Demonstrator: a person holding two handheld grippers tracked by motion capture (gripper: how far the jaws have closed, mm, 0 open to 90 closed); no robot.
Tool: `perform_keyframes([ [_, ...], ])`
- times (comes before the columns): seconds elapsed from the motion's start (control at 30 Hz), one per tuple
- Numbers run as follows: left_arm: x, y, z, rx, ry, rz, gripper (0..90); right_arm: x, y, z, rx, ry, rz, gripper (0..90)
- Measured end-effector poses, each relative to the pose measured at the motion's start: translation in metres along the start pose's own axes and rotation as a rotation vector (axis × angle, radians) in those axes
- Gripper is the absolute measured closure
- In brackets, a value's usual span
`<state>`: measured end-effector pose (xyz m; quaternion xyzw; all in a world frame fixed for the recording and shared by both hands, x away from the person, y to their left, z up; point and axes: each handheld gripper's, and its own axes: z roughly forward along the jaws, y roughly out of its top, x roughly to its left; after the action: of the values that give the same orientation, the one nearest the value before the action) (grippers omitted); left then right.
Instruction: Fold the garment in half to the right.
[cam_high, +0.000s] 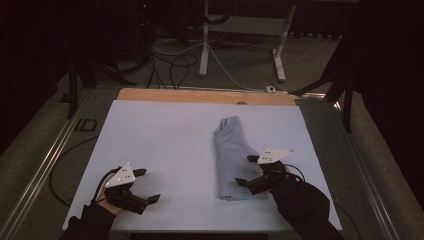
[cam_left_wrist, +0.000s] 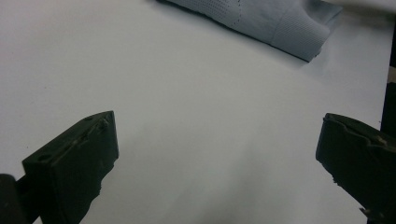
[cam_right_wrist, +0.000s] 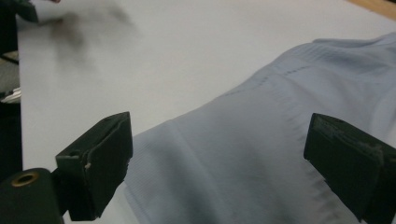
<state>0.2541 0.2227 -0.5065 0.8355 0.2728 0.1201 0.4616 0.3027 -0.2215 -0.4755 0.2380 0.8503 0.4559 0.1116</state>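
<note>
- Right claw (cam_high: 247, 170) hovers over the near right edge of a folded pale blue garment (cam_high: 232, 157), its two black jaws spread wide. No earlier frame is needed to see that nothing is pinched: in the right gripper view the cloth (cam_right_wrist: 261, 154) lies below and between the jaws, with neither pad pressing on it.
- Left claw (cam_high: 148, 185) rests near the front left corner of the worktop (cam_high: 160, 135), jaws also spread apart, with bare white surface between them.
- The garment lies flat on the white sheet that covers the worktop, right of centre, folded into a long narrow strip running from near the person toward the far edge.
- In the left gripper view, a ribbed cuff or hem of the garment (cam_left_wrist: 275, 23) shows at the top, well apart from the left claw.
- Dark sleeves cover both of the person's forearms, which enter from the bottom of the high view.
- A strip of bare wood (cam_high: 200, 96) shows along the far edge of the worktop.
</note>
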Motion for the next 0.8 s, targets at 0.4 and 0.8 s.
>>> perform_keyframes([
  [0.4,0.001,0.001,0.0,-0.004,0.005,-0.003,0.5,-0.011,-0.01,-0.024,-0.021,-0.095,0.023,8.4],
  [0.8,0.002,0.001,0.0,-0.008,0.007,-0.003,0.6,-0.02,-0.047,-0.041,-0.012,-0.173,0.098,8.4],
])
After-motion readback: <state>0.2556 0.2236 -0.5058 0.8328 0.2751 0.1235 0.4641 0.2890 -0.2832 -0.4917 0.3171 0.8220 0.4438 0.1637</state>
